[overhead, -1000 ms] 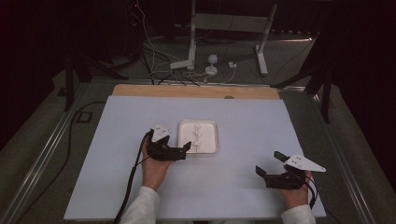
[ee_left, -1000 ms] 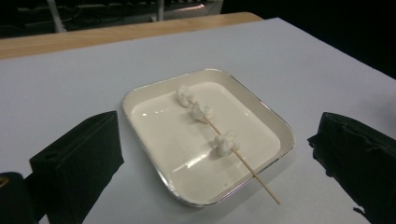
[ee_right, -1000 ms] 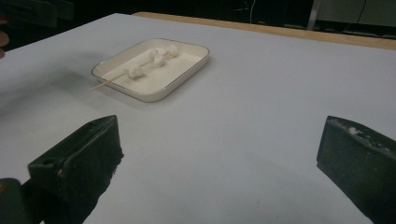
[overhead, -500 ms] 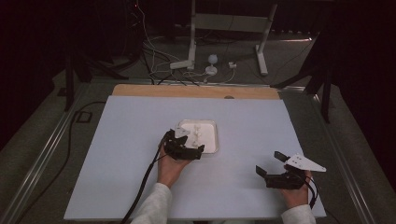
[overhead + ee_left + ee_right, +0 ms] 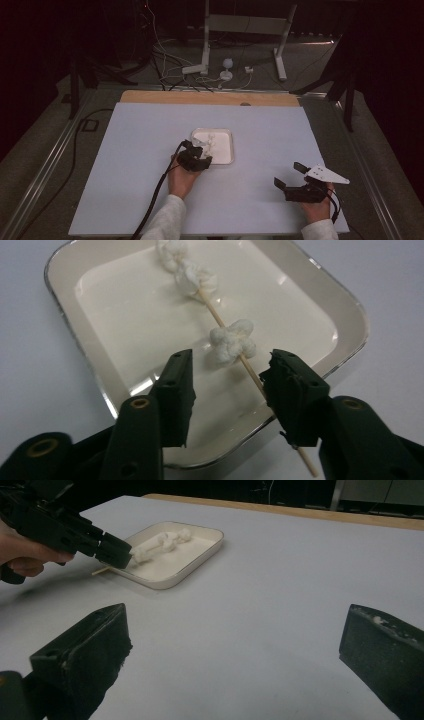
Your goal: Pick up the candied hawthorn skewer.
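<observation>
Left gripper closing in around the bare stick end of the marshmallow skewer, not pinching yet, lying across the white tray mid-table, probably for a clean lift; right gripper parked wide open and empty near the table's front right corner.

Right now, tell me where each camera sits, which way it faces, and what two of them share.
High view: above the person's side of the table, looking forward and down; both forearms, left tongs, right tongs.
Left gripper view: rides the left tongs, looking down at the skewer of white lumps in the tray; its jaws have just been closing, astride the stick.
Right gripper view: rides the right tongs, low across the table; open jaws.
Shared: tray and skewer.
</observation>
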The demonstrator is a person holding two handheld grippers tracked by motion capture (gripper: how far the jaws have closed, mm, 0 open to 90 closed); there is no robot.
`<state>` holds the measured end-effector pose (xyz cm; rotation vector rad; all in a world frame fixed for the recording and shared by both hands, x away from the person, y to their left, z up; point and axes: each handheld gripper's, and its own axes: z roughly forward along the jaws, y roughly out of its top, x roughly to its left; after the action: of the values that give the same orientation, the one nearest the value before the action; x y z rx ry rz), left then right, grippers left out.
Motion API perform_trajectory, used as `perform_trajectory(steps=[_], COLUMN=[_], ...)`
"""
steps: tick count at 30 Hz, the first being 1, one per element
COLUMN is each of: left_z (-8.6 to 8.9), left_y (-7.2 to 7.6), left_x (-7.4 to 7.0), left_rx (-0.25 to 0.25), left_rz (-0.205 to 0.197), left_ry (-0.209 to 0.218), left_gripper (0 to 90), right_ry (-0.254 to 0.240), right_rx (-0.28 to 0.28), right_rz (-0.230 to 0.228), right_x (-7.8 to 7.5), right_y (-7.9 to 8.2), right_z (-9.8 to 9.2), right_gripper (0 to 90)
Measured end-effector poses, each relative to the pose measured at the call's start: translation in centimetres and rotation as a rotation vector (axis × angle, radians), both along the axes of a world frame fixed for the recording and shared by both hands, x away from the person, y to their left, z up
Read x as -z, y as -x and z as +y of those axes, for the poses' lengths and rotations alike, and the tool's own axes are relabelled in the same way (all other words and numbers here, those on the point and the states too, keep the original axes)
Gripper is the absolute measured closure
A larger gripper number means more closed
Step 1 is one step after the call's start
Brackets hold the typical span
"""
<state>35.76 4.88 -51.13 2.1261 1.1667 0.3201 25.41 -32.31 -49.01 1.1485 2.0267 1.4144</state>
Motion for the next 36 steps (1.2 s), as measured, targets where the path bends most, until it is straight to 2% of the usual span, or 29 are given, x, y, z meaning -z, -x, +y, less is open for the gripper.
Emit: perform_trajectory(steps=[2,3,5,6,10,15,18,22,25,28,32,35,36], left_z=[0.3,0.5,0.8,0.8,1.0,1.0,1.0,1.1,1.1,1.3,1.2,1.1,1.1], left_y=[-0.2,-0.3,-0.4,-0.5,-0.6,-0.5,-0.3,-0.3,-0.5,-0.6,-0.8,-0.9,-0.9], left_x=[0.1,0.2,0.1,0.1,0.0,-0.2,-0.5,-0.7,-0.8,-0.6,-0.5,-0.6,-0.5], left_rx=[-0.009,-0.012,-0.023,-0.032,-0.052,-0.047,-0.045,-0.044,-0.044,-0.049,-0.057,-0.04,-0.043], left_rz=[0.013,0.015,0.023,0.026,0.047,0.088,0.107,0.137,0.144,0.141,0.14,0.152,0.155], left_ry=[-0.019,-0.014,-0.013,-0.014,-0.007,0.005,-0.018,-0.026,-0.044,-0.036,-0.013,-0.01,0.004], left_gripper=[60.0,60.0,67.1,67.1,76.5,75.8,72.8,71.8,76.6,87.7,88.6,89.3,89.5], right_ry=[0.0,0.0,-0.003,-0.003,-0.008,-0.01,-0.015,-0.028,-0.028,-0.03,-0.03,-0.038,-0.044], right_rx=[-0.001,-0.001,0.0,0.0,-0.001,-0.001,0.001,0.004,0.005,0.002,0.001,0.003,0.005], right_rz=[0.002,0.002,0.005,0.005,0.01,0.011,0.014,0.02,0.023,0.024,0.026,0.024,0.024], right_x=[0.0,0.0,0.0,0.0,0.1,0.0,0.1,0.1,0.1,0.1,0.1,0.1,0.1], right_y=[0.0,0.0,0.0,0.0,-0.1,-0.1,-0.1,-0.1,-0.1,-0.2,-0.2,-0.2,-0.2], right_z=[0.0,0.0,0.0,0.0,0.0,-0.1,-0.2,-0.3,-0.4,-0.3,-0.3,-0.4,-0.4], right_gripper=[0.0,0.0,0.0,0.0,0.0,0.0,0.0,0.0,0.0,0.0,0.0,0.0,0.0])
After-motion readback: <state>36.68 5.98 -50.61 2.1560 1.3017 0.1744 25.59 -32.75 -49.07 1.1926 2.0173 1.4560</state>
